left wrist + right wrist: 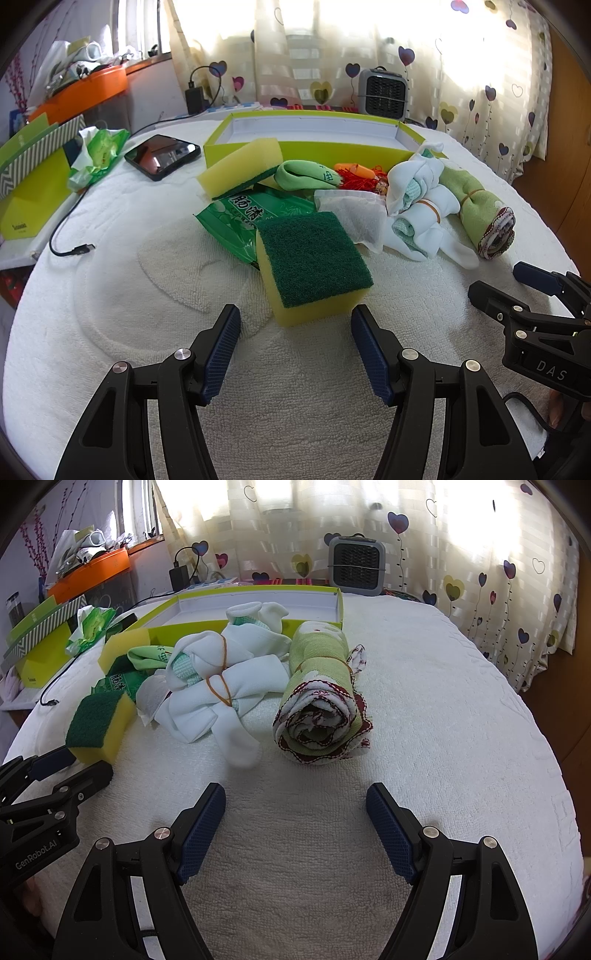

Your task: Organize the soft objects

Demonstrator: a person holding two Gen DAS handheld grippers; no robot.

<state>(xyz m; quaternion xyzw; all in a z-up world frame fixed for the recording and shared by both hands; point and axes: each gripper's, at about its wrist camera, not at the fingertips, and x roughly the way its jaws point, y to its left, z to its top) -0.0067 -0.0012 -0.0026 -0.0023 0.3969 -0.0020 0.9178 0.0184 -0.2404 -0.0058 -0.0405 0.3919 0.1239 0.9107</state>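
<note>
Both tools are spread wide and hold nothing, so the tidying looks like it is only starting. The left tool sits low over the white towel that covers the worktop, and the near sponge, green side up, lies just in front of it. The right tool faces the rolled green cloth, with the tied white socks just beside it. Behind them, toward the far edge, the green box stands open and looks empty. I think the next move is to slide a tool around one soft thing, squeeze gently, and lift it into the box.
</note>
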